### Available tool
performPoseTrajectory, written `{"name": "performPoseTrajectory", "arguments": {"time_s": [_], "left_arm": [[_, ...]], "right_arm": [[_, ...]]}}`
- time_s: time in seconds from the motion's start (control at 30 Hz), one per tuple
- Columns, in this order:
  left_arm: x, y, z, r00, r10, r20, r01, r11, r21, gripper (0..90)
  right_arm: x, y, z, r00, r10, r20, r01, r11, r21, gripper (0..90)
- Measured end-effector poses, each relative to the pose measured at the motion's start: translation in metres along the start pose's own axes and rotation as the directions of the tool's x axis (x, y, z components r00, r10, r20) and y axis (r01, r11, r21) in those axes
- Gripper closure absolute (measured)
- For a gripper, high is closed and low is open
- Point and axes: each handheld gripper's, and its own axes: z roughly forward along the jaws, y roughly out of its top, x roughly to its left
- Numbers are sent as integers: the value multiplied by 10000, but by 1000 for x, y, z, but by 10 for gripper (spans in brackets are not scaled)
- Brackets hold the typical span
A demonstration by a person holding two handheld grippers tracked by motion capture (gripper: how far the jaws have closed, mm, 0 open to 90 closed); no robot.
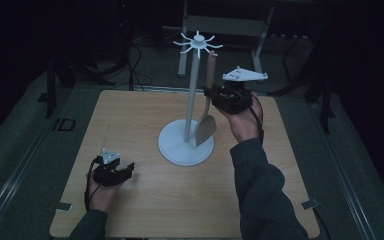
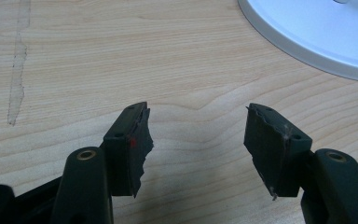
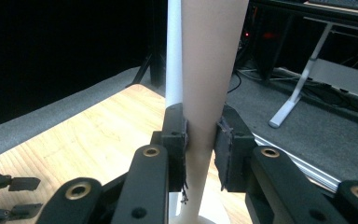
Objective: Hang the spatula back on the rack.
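Left claw (image 1: pixel 126 171) rests released on the bench (image 1: pixel 145 200), idle. Centre, the white rack (image 1: pixel 192 90) stands ready. Right claw (image 1: pixel 213 93) grips the pale wooden spatula (image 1: pixel 206 127) upright beside the pole: hanging step, I'd say. Next, lift the handle onto a top hook.

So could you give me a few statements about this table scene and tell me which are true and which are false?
1. The right gripper is clamped on the handle of the light wooden spatula. True.
2. The left gripper holds a spoon. False: its jaws stand open with nothing between them.
3. The white metal rack with a round base lies on its side. False: it stands upright.
4. The spatula's blade points down. True.
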Motion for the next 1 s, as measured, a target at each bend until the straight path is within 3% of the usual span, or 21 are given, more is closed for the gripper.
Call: {"name": "performPoseTrajectory", "arguments": {"time_s": [0.13, 0.23, 0.37, 0.53, 0.6, 0.67, 1.0], "left_arm": [[0, 0, 0, 10000, 2, 6, -2, 10000, 0, 407], [0, 0, 0, 10000, -1, 6, 1, 10000, -13, 408], [-1, 0, 0, 10000, 29, 13, -29, 10000, -1, 408], [-1, 0, 0, 10000, 47, 6, -47, 10000, 23, 408], [-1, 0, 0, 10000, 47, 6, -47, 10000, 23, 407], [0, 0, 0, 10000, 14, 13, -14, 10000, 2, 407], [0, 0, 0, 10000, 23, 1, -23, 10000, -3, 408]], "right_arm": [[2, -1, 3, 10000, 2, 29, -2, 10000, -47, 736], [3, -4, 2, 9999, 10, 139, -8, 9999, -108, 619], [4, -9, 2, 9982, -331, 499, 326, 9994, 102, 503], [5, -13, 1, 9962, -483, 731, 467, 9986, 228, 405], [5, -14, 1, 9964, -452, 712, 436, 9988, 238, 405], [7, -18, -2, 9962, -519, 699, 494, 9981, 368, 347], [7, -34, -14, 9928, -739, 943, 677, 9954, 675, 303]]}}
